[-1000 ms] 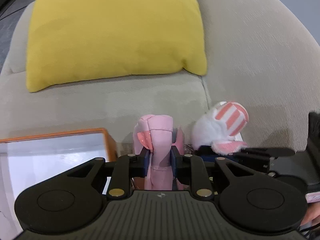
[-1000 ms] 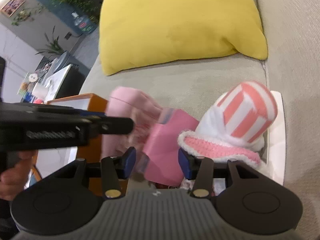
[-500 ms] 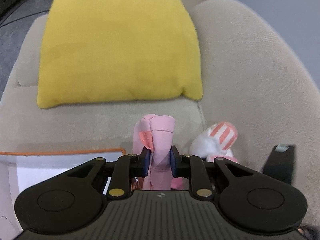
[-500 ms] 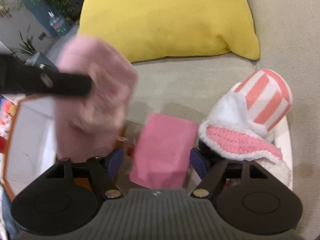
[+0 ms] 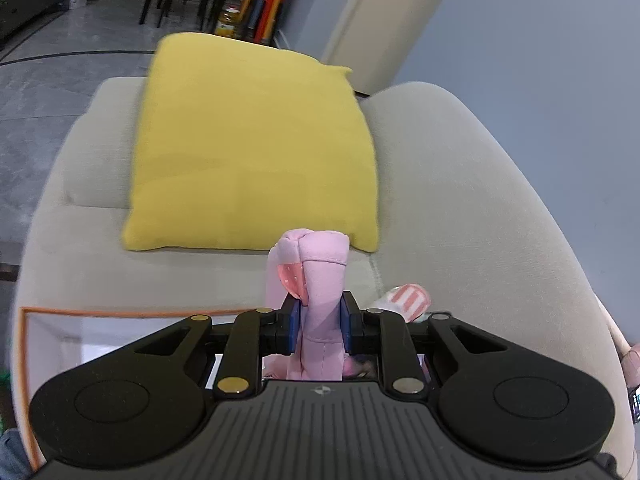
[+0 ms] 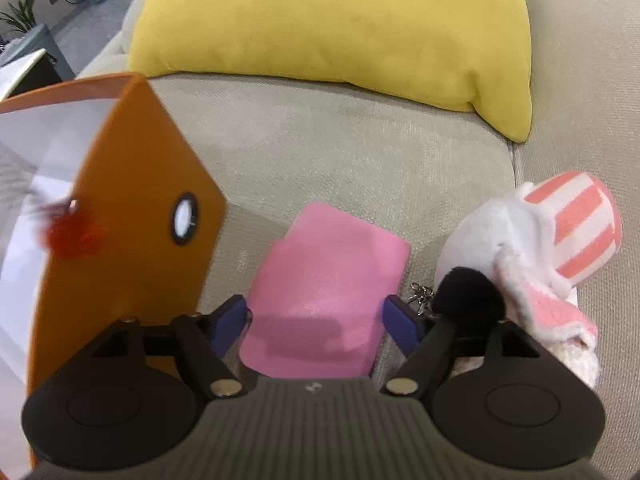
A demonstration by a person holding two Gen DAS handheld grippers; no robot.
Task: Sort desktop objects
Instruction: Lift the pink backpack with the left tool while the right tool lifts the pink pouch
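My left gripper [image 5: 320, 322] is shut on a pale pink plush toy [image 5: 316, 276] and holds it up above the beige sofa seat. An orange box with a white inside [image 5: 52, 332] lies below at the left; it also shows in the right wrist view [image 6: 132, 208]. My right gripper [image 6: 316, 318] is open, its blue pads on either side of a flat pink pouch [image 6: 328, 296] lying on the seat. A white plush toy with a pink-striped ear [image 6: 552, 240] lies to the right of the pouch and shows small in the left wrist view [image 5: 404, 300].
A large yellow cushion [image 5: 256, 148] leans at the back of the sofa, also in the right wrist view [image 6: 340, 28]. The sofa backrest [image 5: 480, 208] curves along the right. A small metal keychain clasp [image 6: 420, 294] lies between pouch and white toy.
My left gripper has risen with the pink plush toy, away from the seat and out of the right wrist view. My right gripper has opened wider around the pink pouch.
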